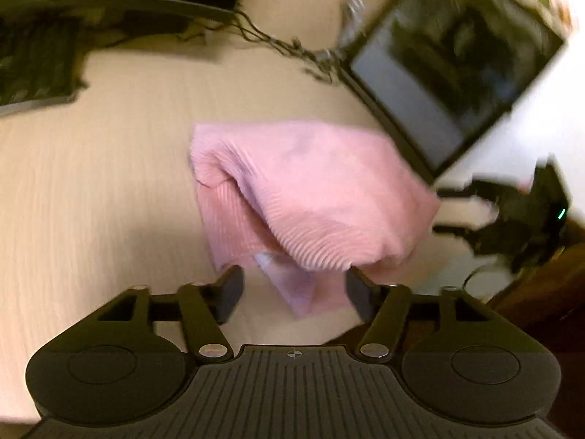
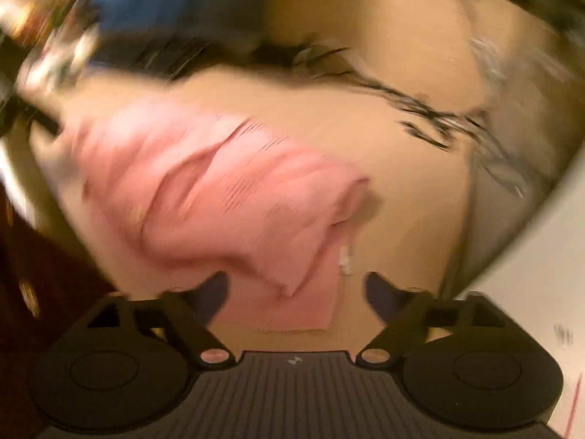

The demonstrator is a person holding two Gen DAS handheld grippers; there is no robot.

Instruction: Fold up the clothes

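The pink cloth (image 1: 310,197) lies doubled over in a loose, lumpy bundle on the pale table (image 1: 91,190), near a tablet (image 1: 457,69) and a cable (image 1: 278,42). The left gripper (image 1: 294,289) and right gripper (image 2: 294,289) both hang over it with fingers spread, holding nothing. A pinch could catch only one layer and pull the bundle apart, or a sweep could drag it into the tablet.
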